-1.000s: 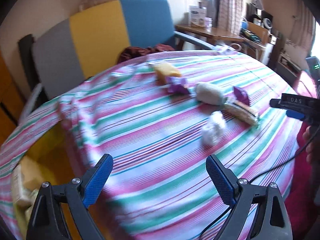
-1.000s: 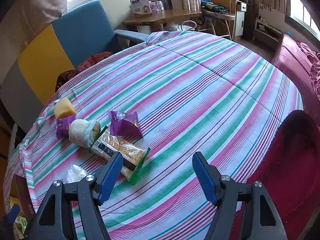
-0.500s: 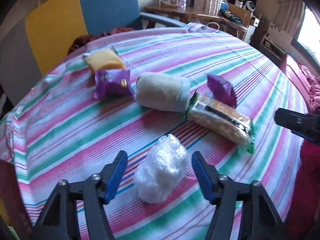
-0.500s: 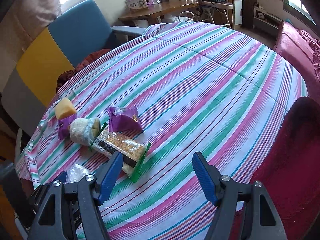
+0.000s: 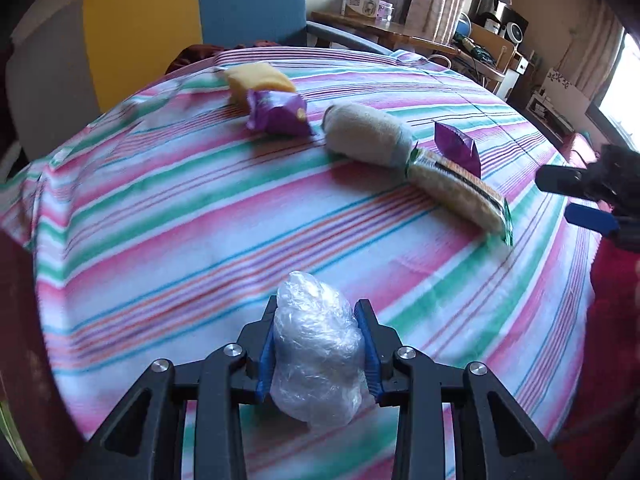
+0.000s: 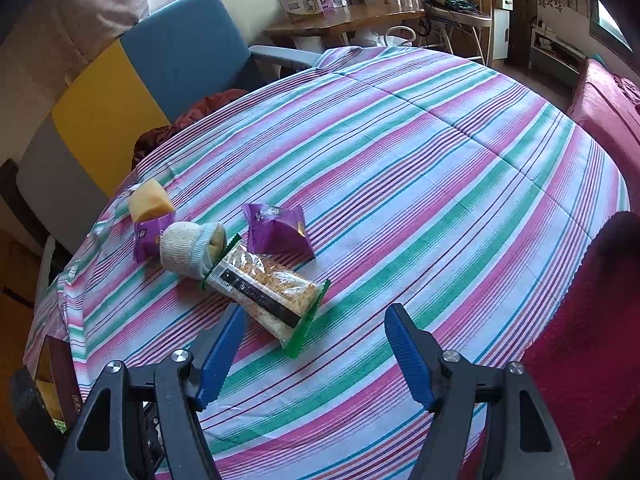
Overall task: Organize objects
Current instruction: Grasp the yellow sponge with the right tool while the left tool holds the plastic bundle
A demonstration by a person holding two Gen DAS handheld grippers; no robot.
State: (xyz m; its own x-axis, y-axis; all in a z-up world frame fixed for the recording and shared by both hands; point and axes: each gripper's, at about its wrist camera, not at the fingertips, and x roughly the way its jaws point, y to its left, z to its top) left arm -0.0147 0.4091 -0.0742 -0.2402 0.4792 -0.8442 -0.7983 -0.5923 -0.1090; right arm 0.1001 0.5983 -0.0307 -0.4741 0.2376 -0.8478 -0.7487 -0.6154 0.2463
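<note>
My left gripper (image 5: 318, 350) is shut on a crumpled clear plastic bag (image 5: 316, 352), both blue pads pressing its sides just above the striped tablecloth (image 5: 180, 208). Beyond it lie a yellow sponge (image 5: 256, 78), a purple packet (image 5: 278, 114), a rolled beige sock (image 5: 366, 134), a second purple packet (image 5: 456, 146) and a long cracker pack (image 5: 456, 192). My right gripper (image 6: 316, 354) stands open over the cloth, nothing between its fingers. The cracker pack (image 6: 266, 292) lies just ahead of its left finger, with the sock (image 6: 192, 248) and purple packets (image 6: 276, 230) behind.
A chair with yellow, blue and grey panels (image 6: 132, 80) stands at the table's far edge, with dark red cloth (image 6: 192, 116) on its seat. A wooden desk (image 6: 344, 20) with boxes lies beyond. A red-covered sofa (image 6: 608, 112) is at the right. A cardboard box (image 6: 56, 384) sits low at the left.
My left gripper swung from the table's edge to the plastic bag, came down over it and closed on it. The right gripper stayed almost still and open.
</note>
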